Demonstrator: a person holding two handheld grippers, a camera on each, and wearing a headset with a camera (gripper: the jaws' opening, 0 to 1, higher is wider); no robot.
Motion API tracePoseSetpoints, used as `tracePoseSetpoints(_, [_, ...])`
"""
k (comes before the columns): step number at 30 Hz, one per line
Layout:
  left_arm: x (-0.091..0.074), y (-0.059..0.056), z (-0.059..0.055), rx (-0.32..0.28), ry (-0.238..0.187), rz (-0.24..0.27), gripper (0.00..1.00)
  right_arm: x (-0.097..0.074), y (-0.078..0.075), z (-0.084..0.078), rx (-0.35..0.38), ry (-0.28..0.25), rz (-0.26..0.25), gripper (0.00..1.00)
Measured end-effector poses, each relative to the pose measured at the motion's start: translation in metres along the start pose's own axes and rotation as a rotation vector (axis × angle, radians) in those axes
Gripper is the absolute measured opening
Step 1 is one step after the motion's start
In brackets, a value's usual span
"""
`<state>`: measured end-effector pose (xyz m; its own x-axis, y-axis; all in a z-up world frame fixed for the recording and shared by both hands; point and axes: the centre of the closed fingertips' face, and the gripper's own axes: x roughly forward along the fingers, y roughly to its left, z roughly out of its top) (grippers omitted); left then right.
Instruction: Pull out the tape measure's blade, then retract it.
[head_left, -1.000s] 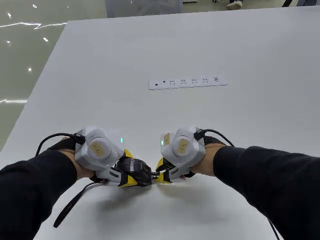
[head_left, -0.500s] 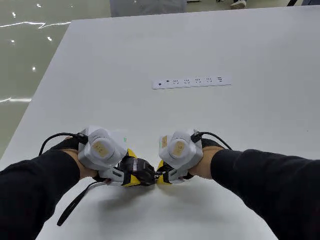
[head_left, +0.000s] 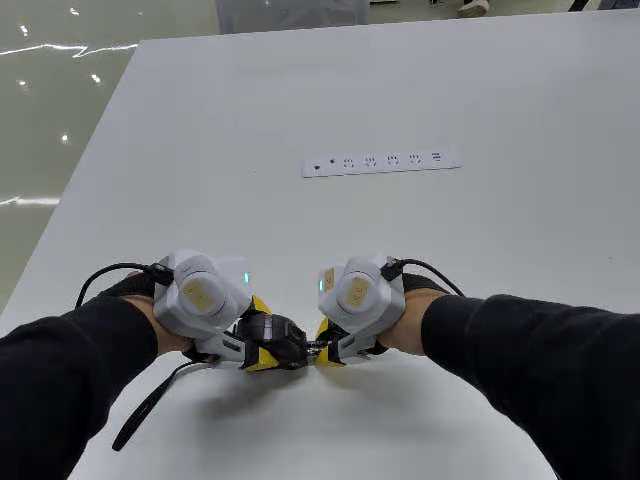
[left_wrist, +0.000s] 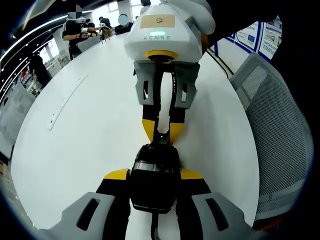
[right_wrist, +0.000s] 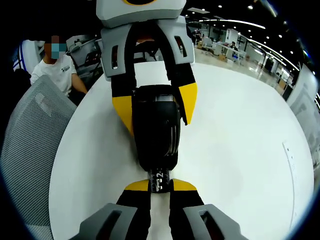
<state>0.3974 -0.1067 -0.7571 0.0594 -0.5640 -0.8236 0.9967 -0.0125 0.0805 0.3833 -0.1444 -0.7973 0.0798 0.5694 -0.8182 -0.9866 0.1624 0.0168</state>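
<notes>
Two questions from me: what does the tape measure look like right now, where's it sitting, and has anything moved in the last second?

Reply: it's a chunky black case, ribbed on top going by the right gripper view, sitting low over the near edge of the white table, right between the person's two hands. The left gripper has its yellow-tipped jaws clamped on the sides of the case. The right gripper is pinched shut on the blade, and only a short stub of it pokes out of the case, with black numbers printed on it. The two grippers point nose to nose, almost touching. A white power strip lies farther back on the table, well apart from all this.

As for changes, honestly not much. The grippers are as close together as they were a second ago, the case hasn't left its spot, and the blade looks no further out. The picture shifts a hair, but that's just the headset moving.
</notes>
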Motion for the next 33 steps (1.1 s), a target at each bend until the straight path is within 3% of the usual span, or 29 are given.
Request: tracePoseSetpoints(33, [0.000, 0.000, 0.000, 0.003, 0.003, -0.003, 0.29, -0.011, -0.001, -0.016, 0.017, 0.031, -0.005, 0.09])
